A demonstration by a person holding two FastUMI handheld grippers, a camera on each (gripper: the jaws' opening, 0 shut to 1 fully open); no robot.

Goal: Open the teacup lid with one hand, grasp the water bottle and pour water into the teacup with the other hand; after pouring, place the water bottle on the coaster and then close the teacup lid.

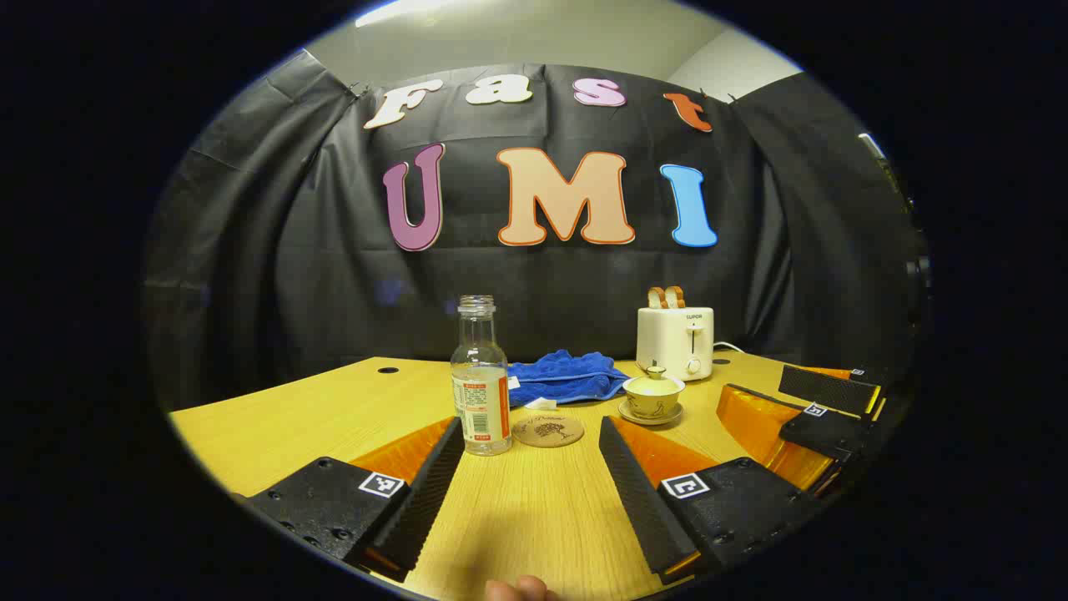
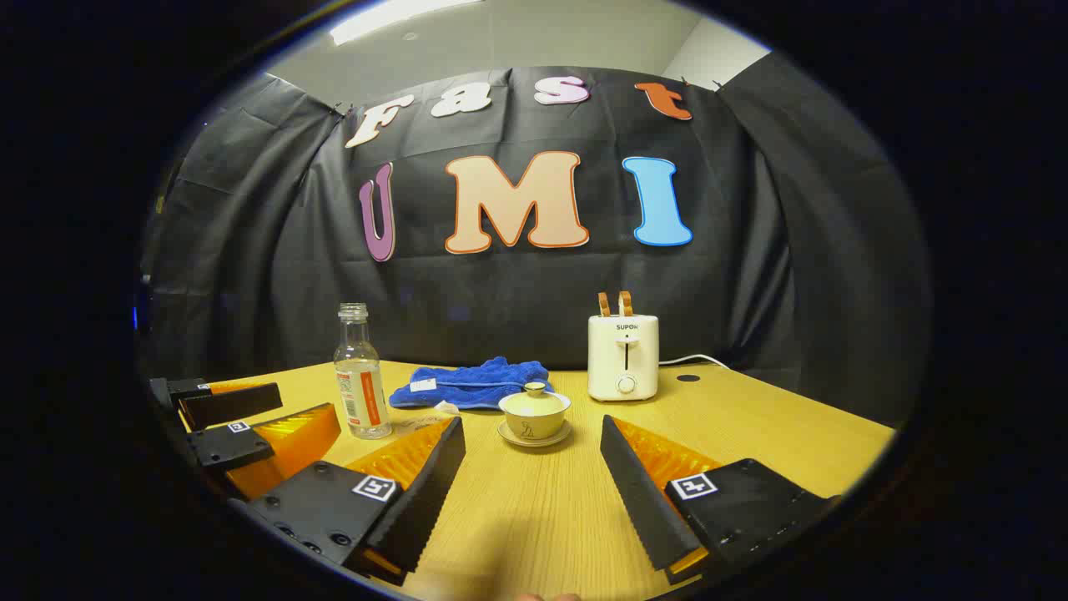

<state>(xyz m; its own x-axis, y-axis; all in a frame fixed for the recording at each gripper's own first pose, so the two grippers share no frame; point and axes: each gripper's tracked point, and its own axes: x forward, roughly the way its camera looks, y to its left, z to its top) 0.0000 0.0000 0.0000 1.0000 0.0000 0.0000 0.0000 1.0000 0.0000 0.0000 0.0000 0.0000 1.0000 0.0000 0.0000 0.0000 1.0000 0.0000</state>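
Note:
A clear, uncapped water bottle point(image 1: 481, 384) point(image 2: 360, 382) with an orange and white label stands upright on the wooden table point(image 1: 534, 509). A round brown coaster point(image 1: 548, 431) lies just right of it. The pale lidded teacup point(image 1: 653, 394) point(image 2: 535, 412) sits on its saucer, lid on. My left gripper point(image 1: 531, 434) is open low over the table, short of the bottle and coaster, and also appears at the left of the right gripper view point(image 2: 225, 417). My right gripper point(image 2: 533, 436) is open, just short of the teacup, and shows at the right of the left gripper view point(image 1: 822, 401).
A white toaster point(image 1: 676, 340) point(image 2: 622, 356) with bread slices stands at the back by the cloth wall, its cord trailing right. A blue towel point(image 1: 566, 376) point(image 2: 473, 383) lies crumpled behind the coaster and cup. A fingertip point(image 1: 521, 589) shows at the bottom edge.

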